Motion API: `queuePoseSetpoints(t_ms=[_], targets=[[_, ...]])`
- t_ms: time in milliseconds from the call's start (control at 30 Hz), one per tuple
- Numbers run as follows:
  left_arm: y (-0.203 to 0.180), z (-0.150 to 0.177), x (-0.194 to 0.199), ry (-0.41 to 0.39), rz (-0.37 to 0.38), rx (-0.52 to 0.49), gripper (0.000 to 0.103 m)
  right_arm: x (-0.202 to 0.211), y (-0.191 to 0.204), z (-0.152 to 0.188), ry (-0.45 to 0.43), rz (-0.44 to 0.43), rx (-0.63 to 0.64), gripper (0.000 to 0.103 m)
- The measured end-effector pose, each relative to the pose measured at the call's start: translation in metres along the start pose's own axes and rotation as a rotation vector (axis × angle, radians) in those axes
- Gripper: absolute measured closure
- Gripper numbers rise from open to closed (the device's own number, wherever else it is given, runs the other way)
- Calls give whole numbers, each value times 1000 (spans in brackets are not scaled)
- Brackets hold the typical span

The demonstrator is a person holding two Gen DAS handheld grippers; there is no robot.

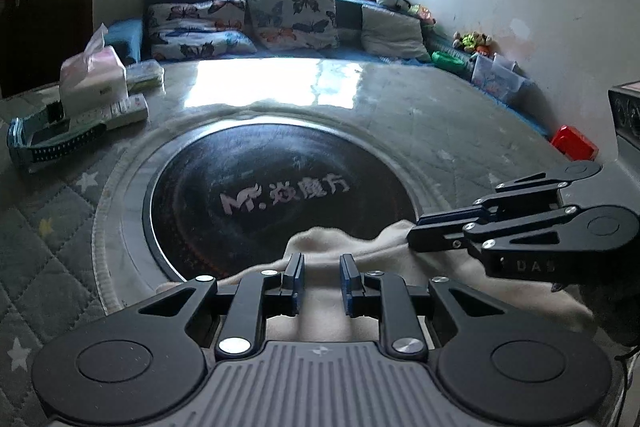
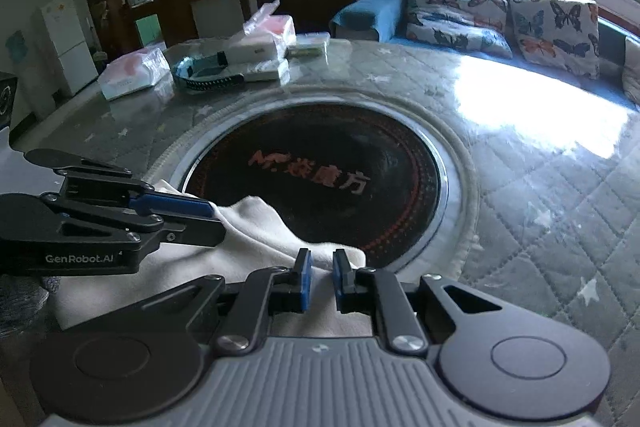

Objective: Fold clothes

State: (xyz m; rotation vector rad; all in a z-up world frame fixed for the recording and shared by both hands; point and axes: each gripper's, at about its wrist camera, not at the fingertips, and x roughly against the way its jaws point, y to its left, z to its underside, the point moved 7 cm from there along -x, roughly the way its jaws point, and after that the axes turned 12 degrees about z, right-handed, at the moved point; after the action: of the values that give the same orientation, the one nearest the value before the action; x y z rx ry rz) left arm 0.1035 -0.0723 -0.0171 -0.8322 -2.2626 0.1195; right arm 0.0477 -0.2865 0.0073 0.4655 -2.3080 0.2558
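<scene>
I am looking at a bench (image 2: 520,187) wearing a grey quilted cover with pale stars, and window light is glaring off its far side. A round black plate (image 2: 320,183) with printed lettering is sitting in the bench's middle inside a pale ring. A cream garment (image 2: 256,227) is lying over the plate's near edge. Toward the far corner, a tissue pack (image 1: 92,75) is standing next to a white power strip (image 1: 116,113), with a blue strap-like item (image 1: 44,139) lying just beside them. A bagged white package (image 2: 132,75) is resting near that cluster.
</scene>
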Motion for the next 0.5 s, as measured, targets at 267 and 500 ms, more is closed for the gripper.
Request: queuePoseSetpoints(t_ms=[267, 500], targets=[[1, 3, -9, 18, -28, -20, 82, -8, 17, 0, 5, -17, 37, 88], [-1, 7, 18, -22, -56, -42, 82, 14, 24, 1, -22, -43, 57, 88]])
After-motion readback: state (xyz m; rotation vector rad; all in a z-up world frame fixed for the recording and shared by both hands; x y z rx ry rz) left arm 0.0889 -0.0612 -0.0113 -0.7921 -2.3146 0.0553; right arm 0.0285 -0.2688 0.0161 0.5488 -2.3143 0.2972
